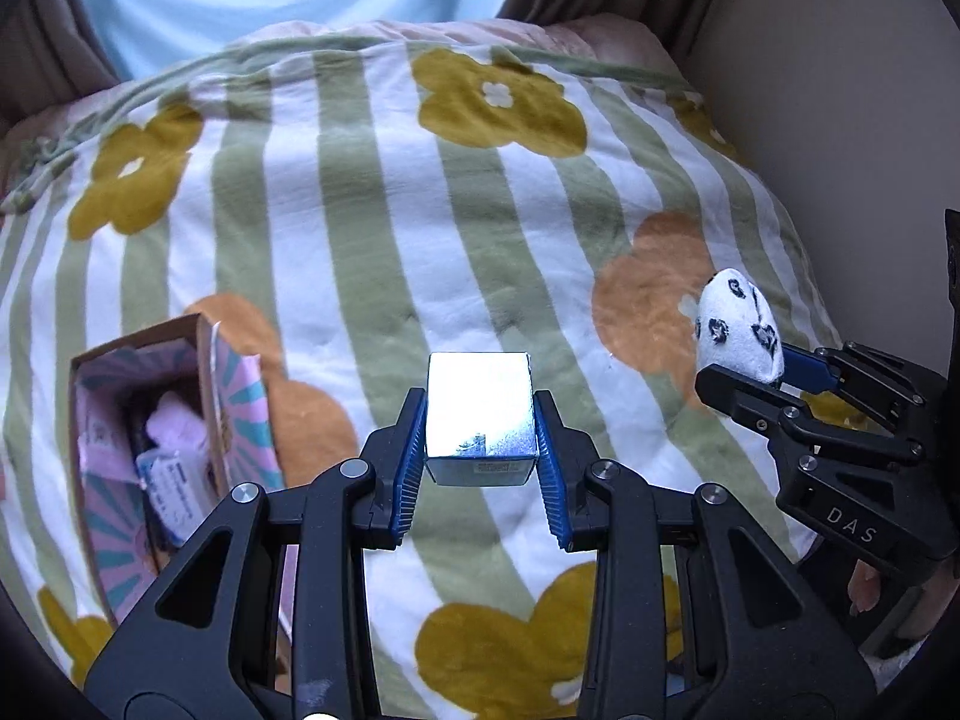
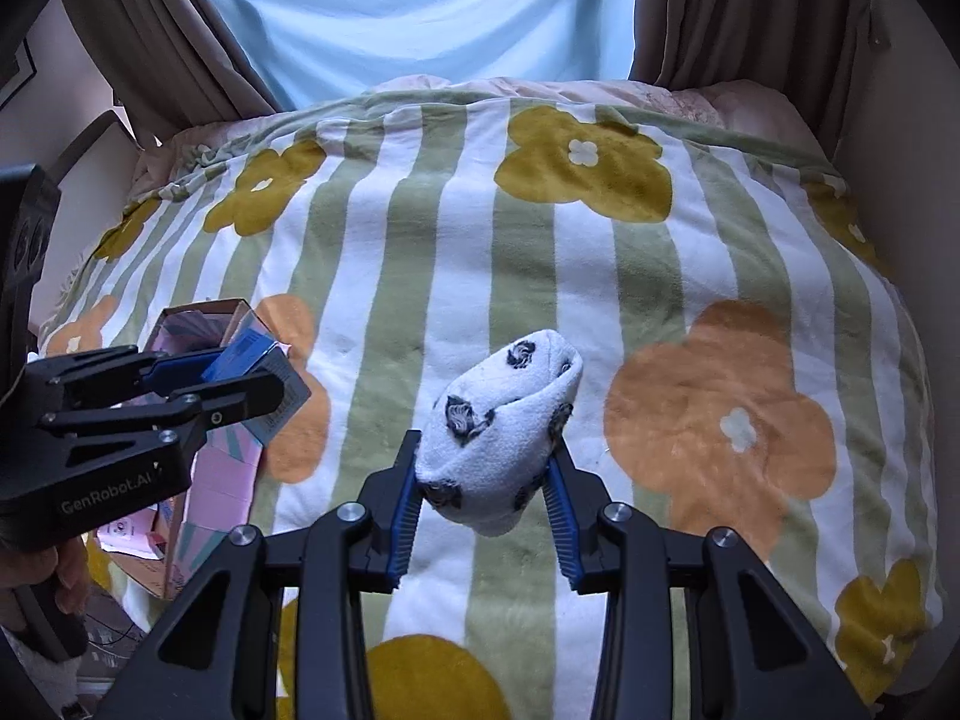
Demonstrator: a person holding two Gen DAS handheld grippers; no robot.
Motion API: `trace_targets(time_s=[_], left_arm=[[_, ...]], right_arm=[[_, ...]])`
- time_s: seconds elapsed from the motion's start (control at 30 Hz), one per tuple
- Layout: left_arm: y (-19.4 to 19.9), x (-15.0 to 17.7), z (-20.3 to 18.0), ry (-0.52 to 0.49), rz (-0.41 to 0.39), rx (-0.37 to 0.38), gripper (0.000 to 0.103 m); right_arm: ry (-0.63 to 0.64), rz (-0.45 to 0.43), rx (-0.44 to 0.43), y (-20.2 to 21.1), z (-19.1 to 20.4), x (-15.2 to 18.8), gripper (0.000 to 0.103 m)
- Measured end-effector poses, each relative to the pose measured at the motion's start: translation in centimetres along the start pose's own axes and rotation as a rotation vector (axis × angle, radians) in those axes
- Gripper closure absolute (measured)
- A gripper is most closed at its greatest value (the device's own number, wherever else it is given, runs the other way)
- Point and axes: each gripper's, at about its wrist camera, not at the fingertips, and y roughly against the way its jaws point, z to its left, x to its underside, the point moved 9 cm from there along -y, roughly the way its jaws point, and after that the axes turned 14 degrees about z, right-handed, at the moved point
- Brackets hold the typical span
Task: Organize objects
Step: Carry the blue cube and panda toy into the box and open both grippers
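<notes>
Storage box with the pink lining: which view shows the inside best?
Left wrist: it looks down into the open box, showing packets inside. Right wrist: the box is mostly hidden behind the left gripper.

Green-striped floral blanket [image 2: 456, 252]; white, dark-patterned sock [image 2: 498, 420], perhaps.

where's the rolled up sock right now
The rolled sock is pinched in the right claw, held above the striped flower blanket, right of the open cardboard box.

Glossy, smooth small box [image 1: 480, 414]; soft terry-cloth sock [image 2: 501, 432]; fleecy matt blanket [image 1: 372, 228]; brown cardboard carton [image 1: 141, 462]; matt black plastic grippers with ribbed blue pads [image 1: 409, 468]
</notes>
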Motion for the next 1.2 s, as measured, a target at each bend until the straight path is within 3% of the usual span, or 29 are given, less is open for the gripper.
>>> trace_targets(time_s=[0.33,0.6,0.9,1.2], left_arm=[[3.0,5.3,4.1,0.150,-0.039,-0.049,0.072],[4.7,5.8,6.4,0.197,-0.073,-0.070,0.072],[7.0,6.3,10.7,0.300,-0.112,-0.093,0.072],[8.5,9.1,17.7,0.476,-0.126,-0.136,0.072]], right_arm=[[-0.087,0.019,-0.008,2.0,3.4,1.6,0.068],[-0.048,0.011,0.025,2.4,5.2,1.2,0.068],[0.061,-0.029,0.019,3.4,9.1,-1.9,0.068],[0.239,-0.011,-0.042,2.1,16.4,-5.4,0.068]])
